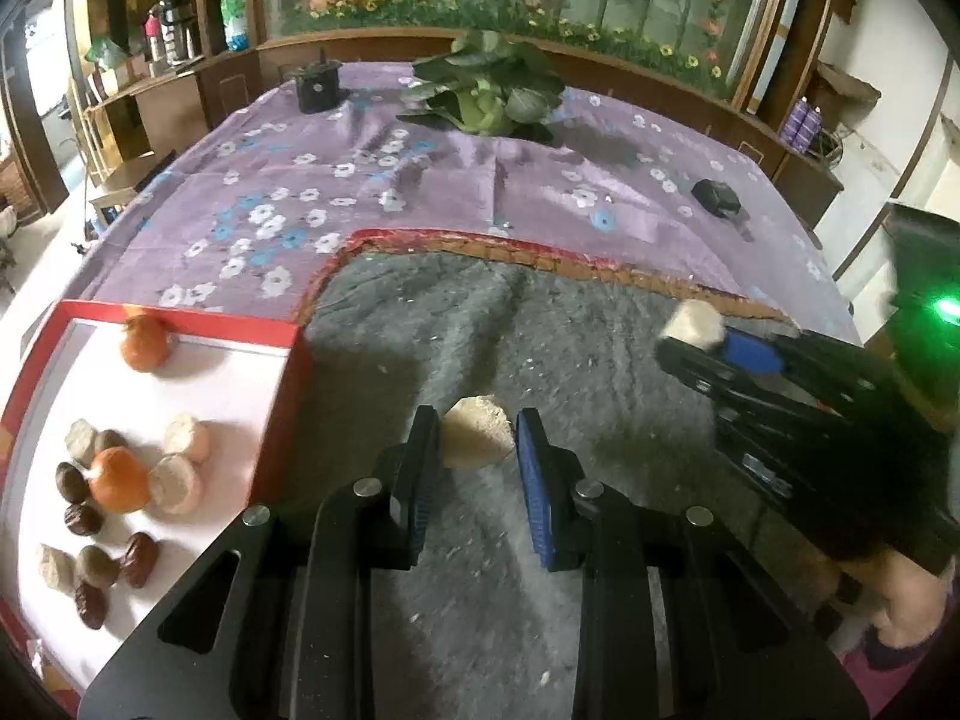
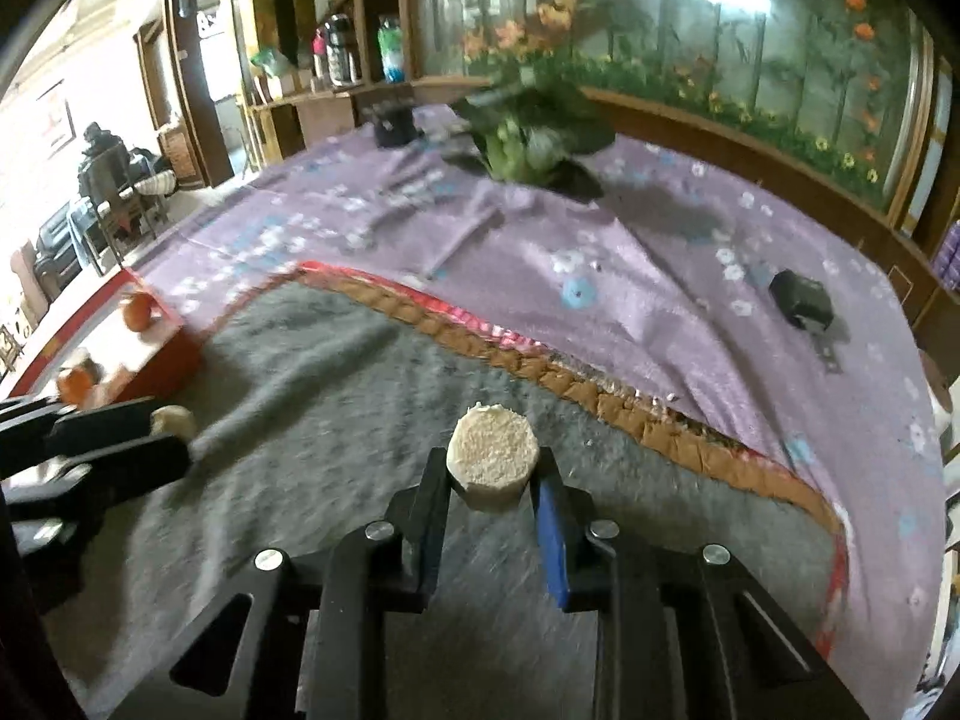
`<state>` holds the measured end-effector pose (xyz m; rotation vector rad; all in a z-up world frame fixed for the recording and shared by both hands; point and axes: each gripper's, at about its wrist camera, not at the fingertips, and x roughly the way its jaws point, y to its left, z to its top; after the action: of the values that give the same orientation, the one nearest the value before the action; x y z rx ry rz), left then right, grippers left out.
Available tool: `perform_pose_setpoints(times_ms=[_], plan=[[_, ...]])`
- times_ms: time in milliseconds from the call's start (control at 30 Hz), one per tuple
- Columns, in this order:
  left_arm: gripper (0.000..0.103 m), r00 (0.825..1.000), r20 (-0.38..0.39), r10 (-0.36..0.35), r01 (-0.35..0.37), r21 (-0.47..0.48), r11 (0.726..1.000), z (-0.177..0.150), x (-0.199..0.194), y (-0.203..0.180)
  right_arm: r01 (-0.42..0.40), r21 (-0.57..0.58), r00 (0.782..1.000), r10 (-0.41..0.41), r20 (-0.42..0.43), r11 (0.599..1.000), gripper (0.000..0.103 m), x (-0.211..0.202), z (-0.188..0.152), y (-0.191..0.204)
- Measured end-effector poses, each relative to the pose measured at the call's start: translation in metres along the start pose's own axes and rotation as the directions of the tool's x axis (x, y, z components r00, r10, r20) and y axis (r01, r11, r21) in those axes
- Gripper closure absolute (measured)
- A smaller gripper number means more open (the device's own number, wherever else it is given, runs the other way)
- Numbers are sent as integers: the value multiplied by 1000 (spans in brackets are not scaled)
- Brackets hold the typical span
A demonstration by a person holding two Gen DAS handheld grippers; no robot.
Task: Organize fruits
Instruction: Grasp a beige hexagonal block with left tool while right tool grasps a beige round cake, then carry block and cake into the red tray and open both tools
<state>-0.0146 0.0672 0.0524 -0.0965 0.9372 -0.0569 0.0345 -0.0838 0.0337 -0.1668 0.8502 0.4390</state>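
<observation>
Mostly, we judge the sorting well along: the red-rimmed white tray (image 1: 282, 372), to the left of our left jaws, already carries two mandarins (image 1: 144, 343), several pale peeled pieces (image 1: 175, 483), a few dark red dates (image 1: 139, 558) and some brownish nuts that we cannot name more closely. Two pieces are in hand now. Our left gripper (image 1: 479, 456) has its jaws pinching a pale, rough-skinned peeled fruit piece (image 1: 477, 432) just above the grey fleece mat (image 1: 540, 330), close to the tray's right wall. Our right gripper (image 2: 492, 483) has its jaws pressed against a second pale round fruit chunk (image 2: 492, 459), cut face toward the camera, lifted over the mat's middle and well to the right of the tray. Ahead of both jaws the mat shows no further loose fruit, so these two pieces look like the last to go in, though the near edge under the grippers is hidden. Beyond the mat, on the purple flowered cloth (image 1: 372, 180) covering the bench, sit a leafy cabbage (image 1: 486, 93) and a small black device (image 1: 714, 198), neither apparently part of the sorting.
</observation>
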Motion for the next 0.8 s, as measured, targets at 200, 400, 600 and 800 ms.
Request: perform_pose_setpoints(times_ms=[200, 400, 600, 800], plan=[[77, 999, 17, 29, -29, -15, 999, -13, -18, 14, -44, 13, 998, 44, 52, 999, 76, -36, -12, 27], [77, 997, 31, 73, -72, -46, 996, -26, -35, 37, -107, -4, 991, 107, 75, 994, 77, -51, -20, 65], [77, 993, 42, 110, -106, -72, 992, -37, -49, 62, -143, -59, 986, 147, 74, 988, 77, -54, -16, 104], [77, 990, 39, 137, -132, -105, 986, -48, -58, 89, -168, -119, 982, 176, 63, 979, 77, -50, -8, 139]])
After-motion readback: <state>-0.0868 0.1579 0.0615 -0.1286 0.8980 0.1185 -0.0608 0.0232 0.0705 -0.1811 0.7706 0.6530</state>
